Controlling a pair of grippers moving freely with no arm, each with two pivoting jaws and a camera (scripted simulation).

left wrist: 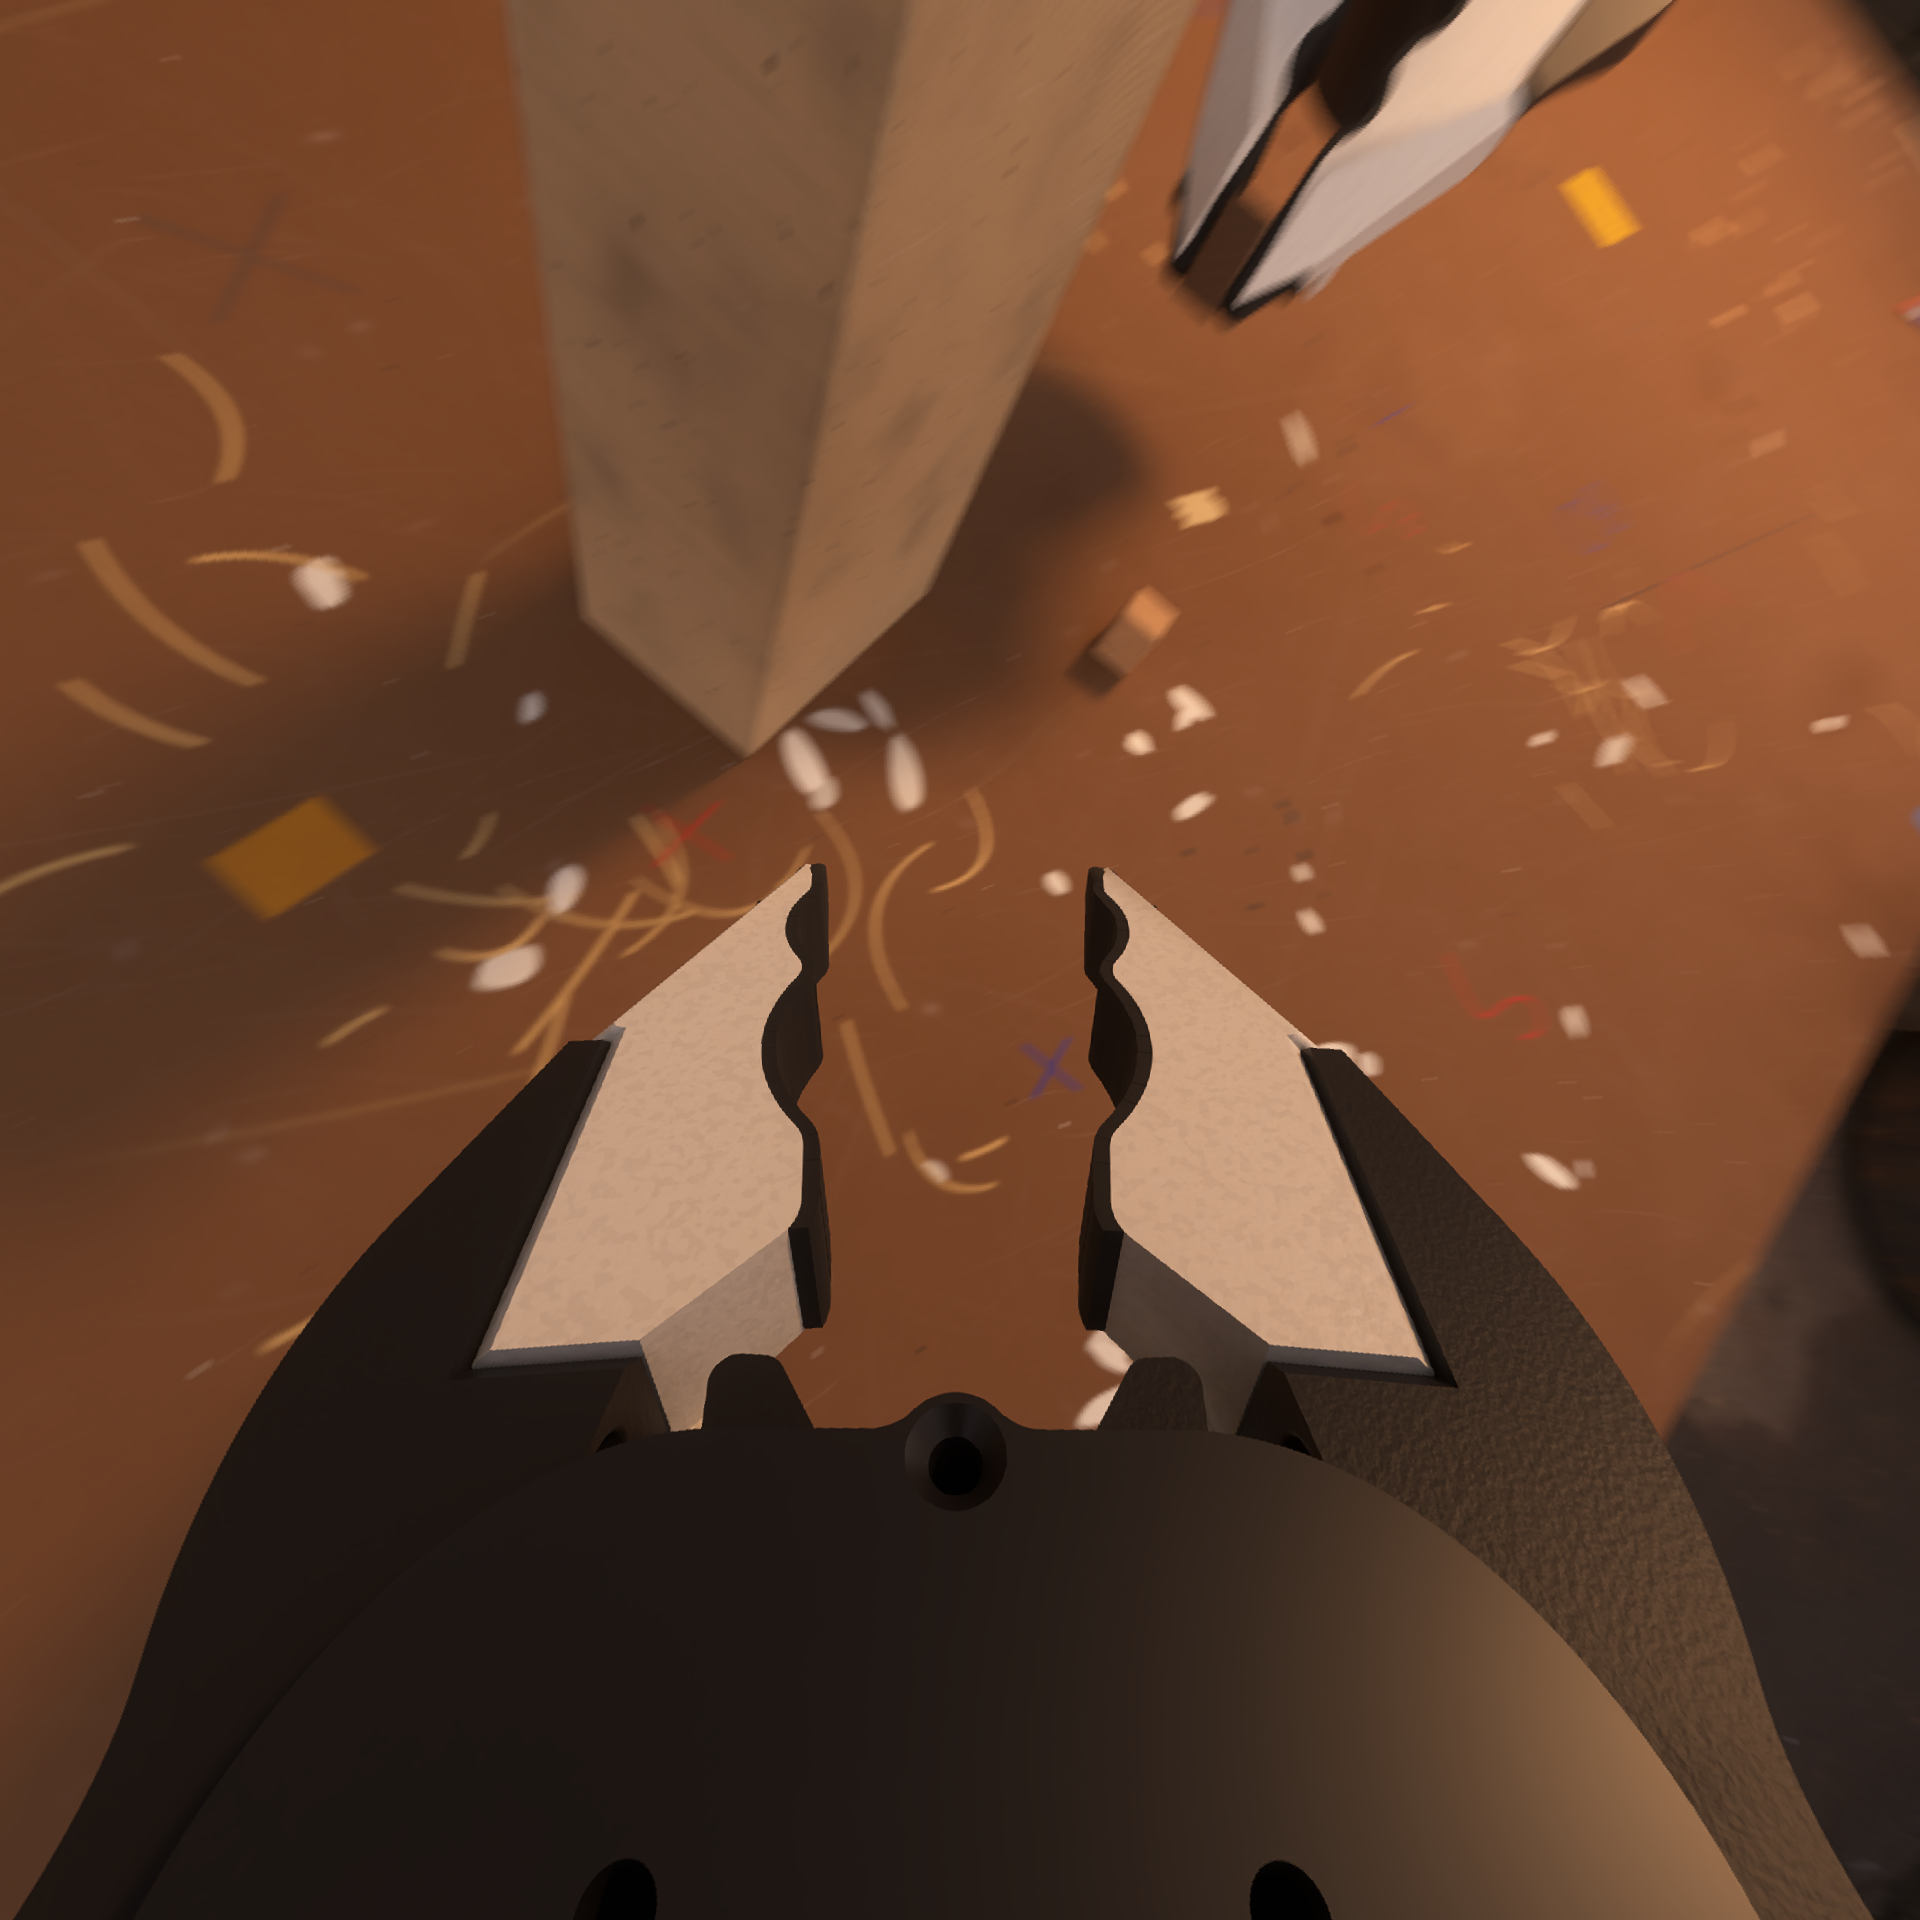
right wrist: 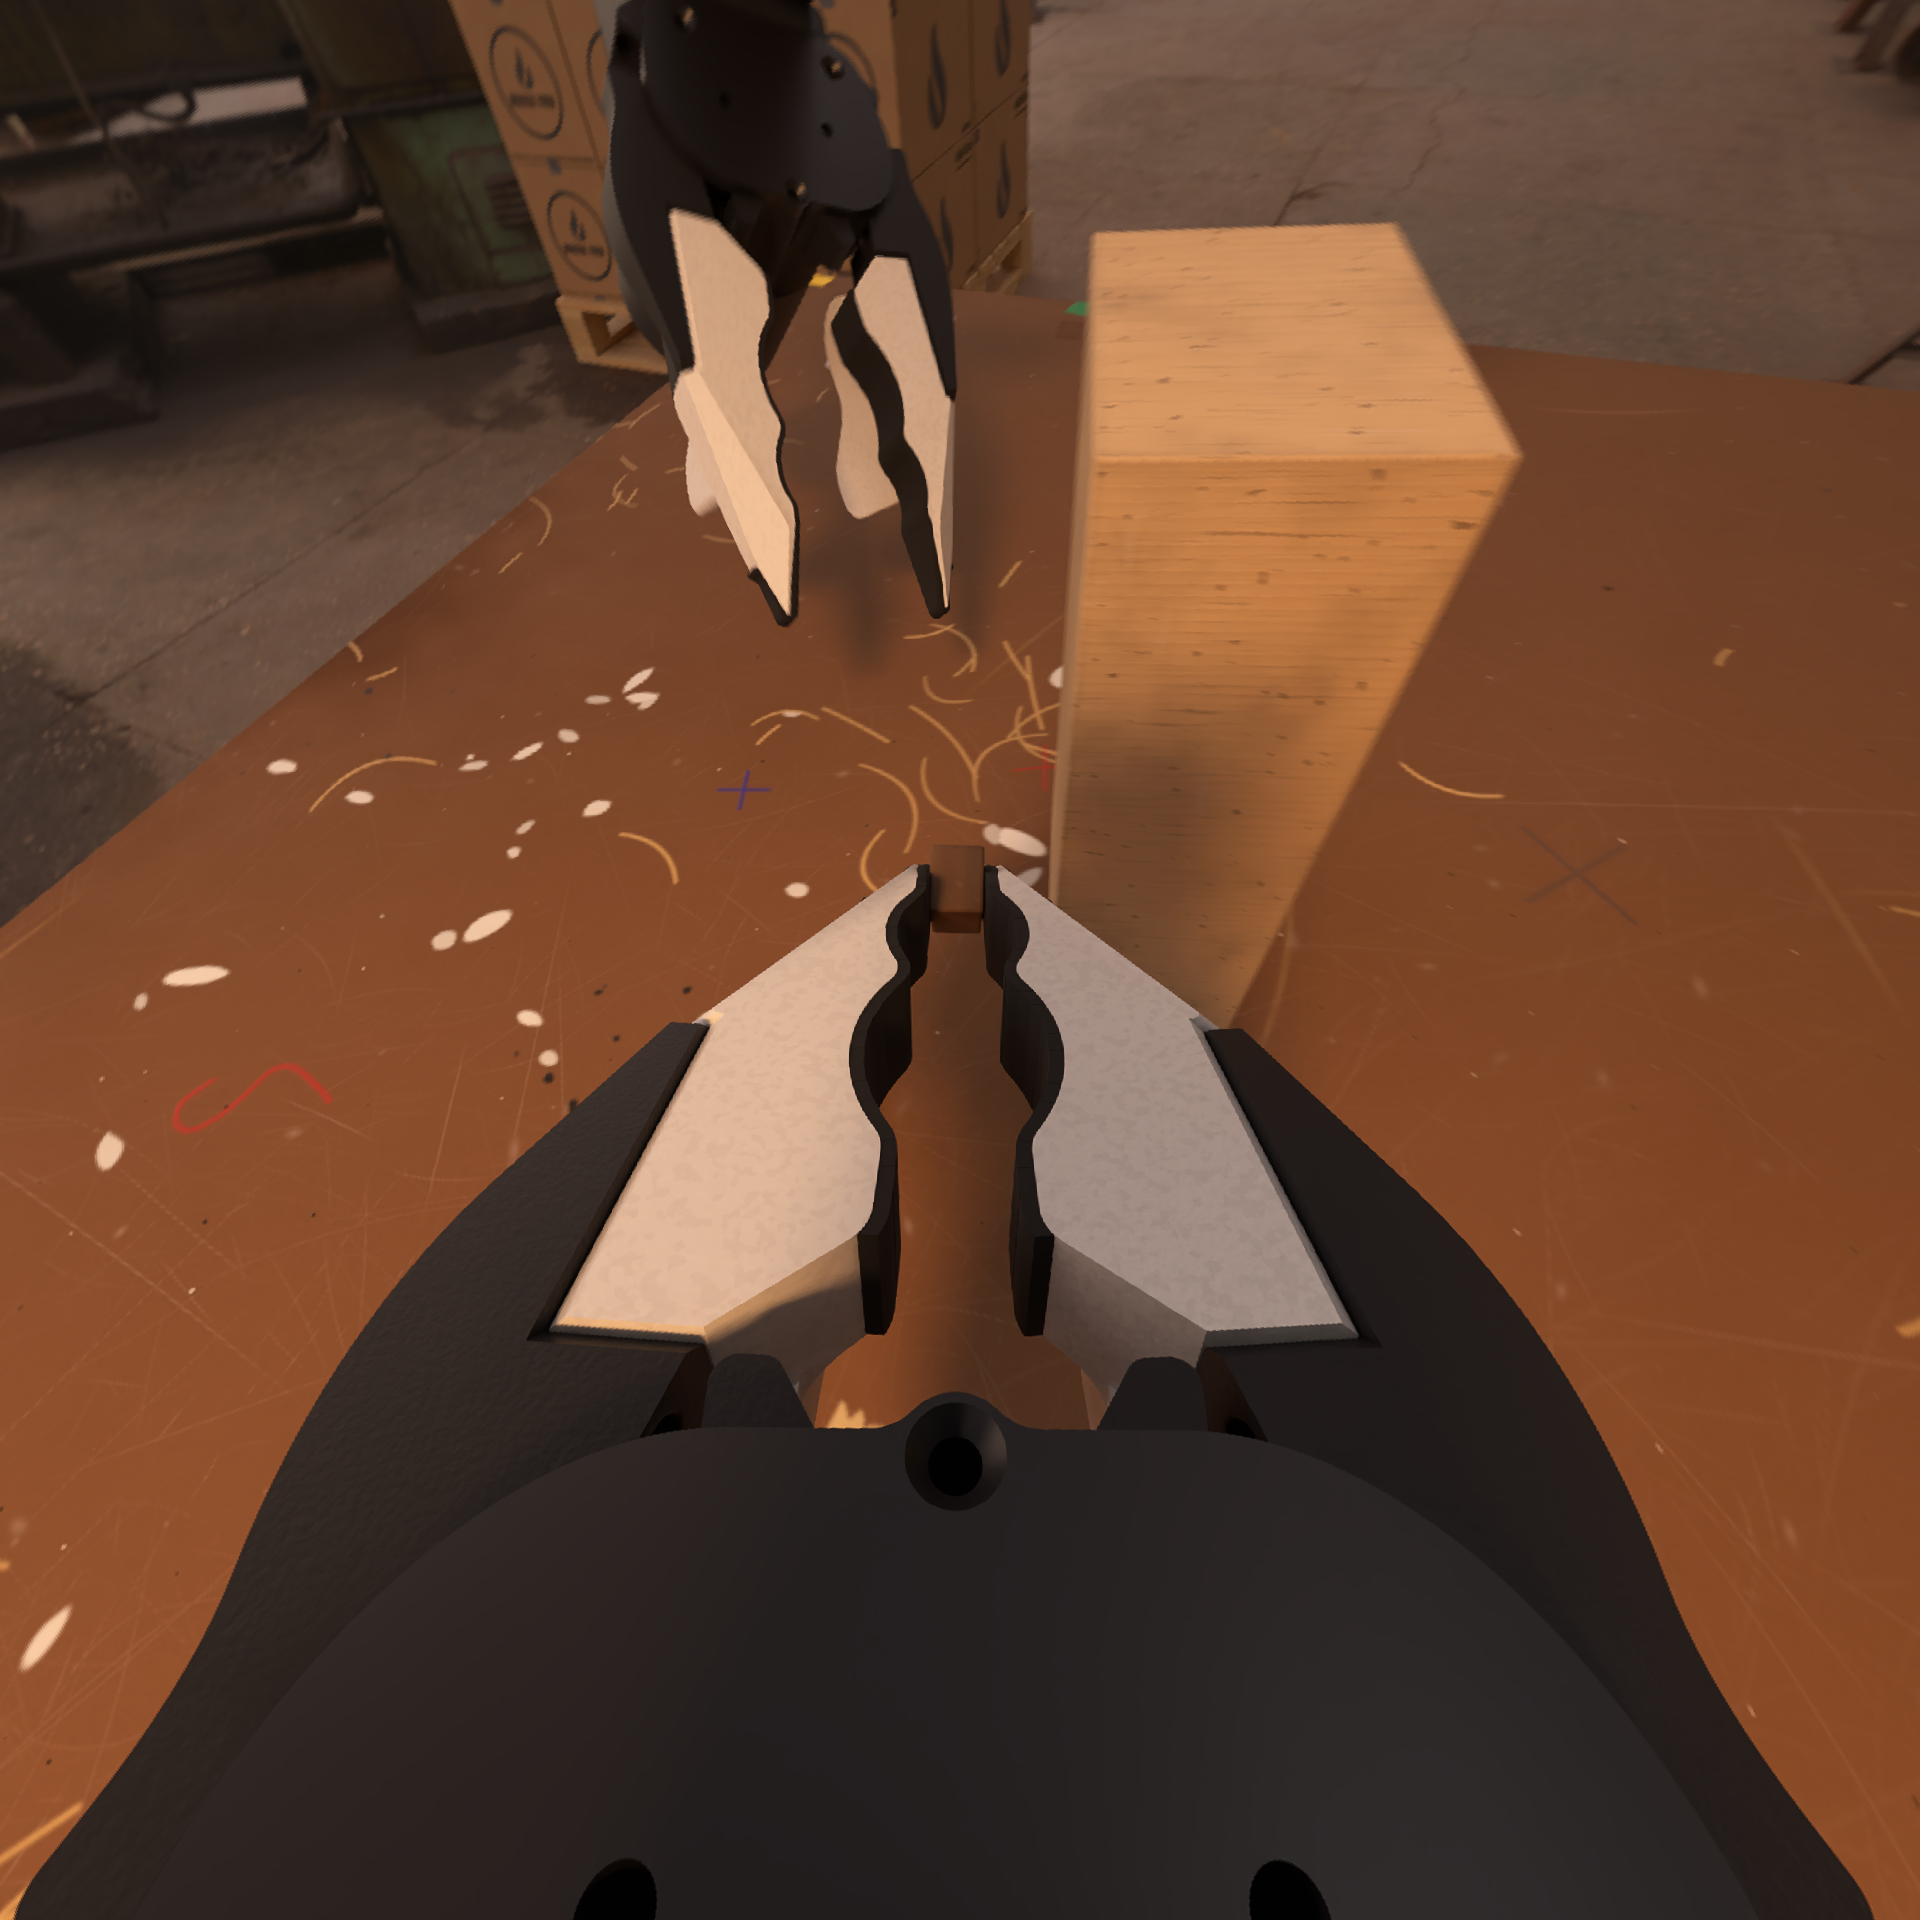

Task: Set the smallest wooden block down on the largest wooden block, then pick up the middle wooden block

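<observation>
The largest wooden block (left wrist: 727,364) stands tall on the brown table (left wrist: 312,1091); it also shows in the right wrist view (right wrist: 1278,571). My right gripper (right wrist: 956,878) is shut on the smallest wooden block (right wrist: 956,904), held at the fingertips above the table beside the tall block. In the left wrist view the right gripper (left wrist: 1210,286) is blurred and its block cannot be made out. The middle wooden block (left wrist: 1132,634) lies on the table right of the tall block; it is hidden in the right wrist view. My left gripper (left wrist: 956,883) is open and empty, hovering low over the table (right wrist: 860,611).
The table (right wrist: 1558,1039) is marked with flat paint flecks, scratches and yellow patches (left wrist: 291,857). Its edge runs along the lower right (left wrist: 1714,1299). Beyond the far edge stand stacked cardboard boxes (right wrist: 551,156) on a pallet and a green machine (right wrist: 447,177).
</observation>
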